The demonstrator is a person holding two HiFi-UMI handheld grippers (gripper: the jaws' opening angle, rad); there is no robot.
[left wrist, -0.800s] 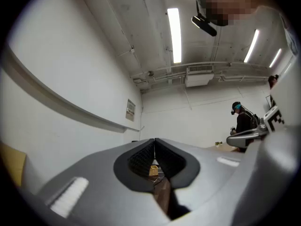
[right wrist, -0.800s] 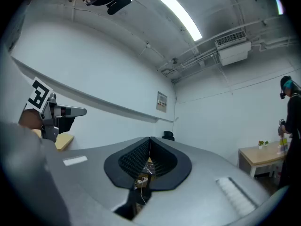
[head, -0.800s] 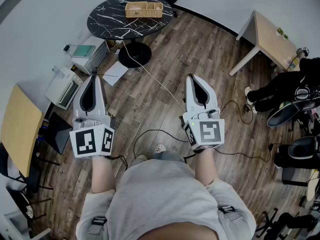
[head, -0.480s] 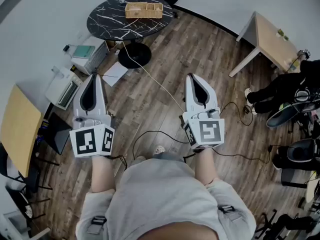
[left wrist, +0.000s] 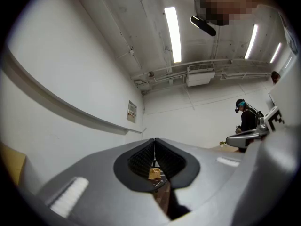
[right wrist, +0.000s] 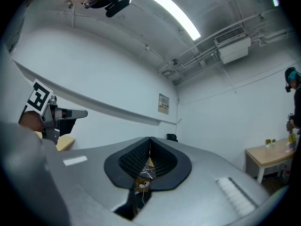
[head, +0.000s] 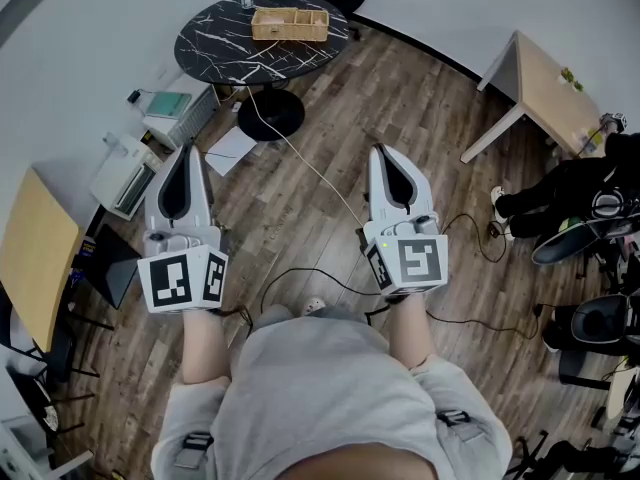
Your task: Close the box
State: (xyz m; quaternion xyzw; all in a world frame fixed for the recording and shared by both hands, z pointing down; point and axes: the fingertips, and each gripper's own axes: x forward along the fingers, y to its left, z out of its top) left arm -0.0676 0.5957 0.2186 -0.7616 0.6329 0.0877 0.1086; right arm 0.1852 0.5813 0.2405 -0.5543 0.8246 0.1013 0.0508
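Head view: the box (head: 289,23) sits on the round black table (head: 215,43) at twelve o'clock, well apart from the left gripper (head: 187,156) and right gripper (head: 386,156), so I judge walking up squarely comes first. Left gripper view: jaws together on nothing, the box small below their tips at six o'clock. Right gripper view: jaws likewise together, empty.

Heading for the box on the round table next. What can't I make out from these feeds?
Head view: box too far and small to tell lid position or contents.
Left gripper view: left gripper's own body hides all but a sliver of it.
Right gripper view: right gripper's body hides most of the table.
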